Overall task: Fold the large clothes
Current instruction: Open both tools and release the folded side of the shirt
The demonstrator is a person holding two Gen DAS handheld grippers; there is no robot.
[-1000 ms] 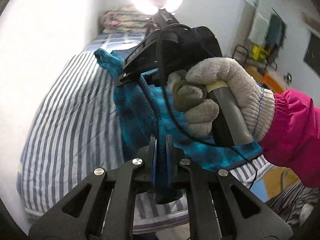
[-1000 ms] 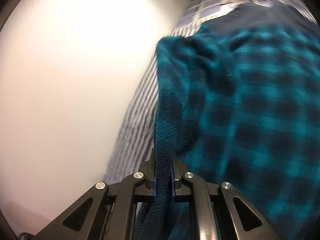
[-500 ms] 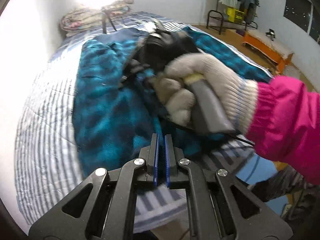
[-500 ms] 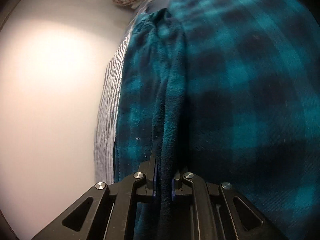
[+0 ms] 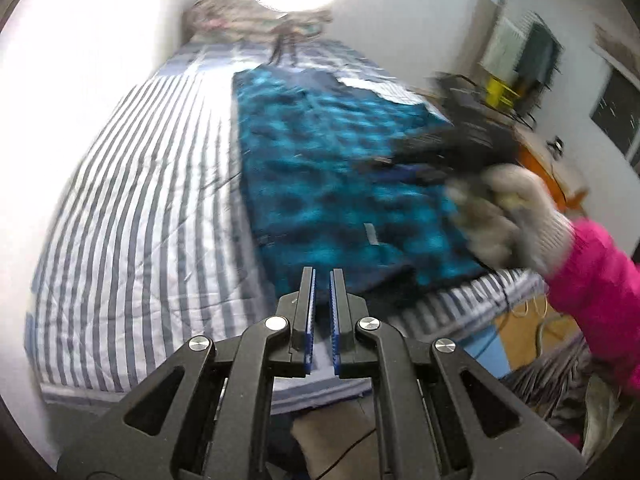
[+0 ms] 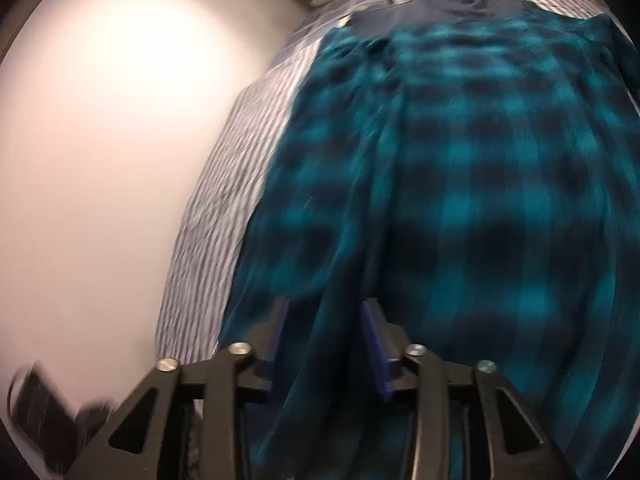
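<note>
Our left tool point(image 5: 322, 304) hangs above the near edge of the bed point(image 5: 132, 208), its blue pads a narrow gap apart with nothing between them. The teal plaid garment point(image 5: 340, 184) lies flat along the striped bed. Our right tool point(image 6: 324, 344) is spread wide just over the garment point(image 6: 460, 184), a fold of cloth lying loose between its jaws, ungripped.

Right tongs point(image 6: 324, 320) parted w/ blurred teal plaid garment point(image 6: 460, 208) between, on striped bed point(image 6: 224, 208).
</note>
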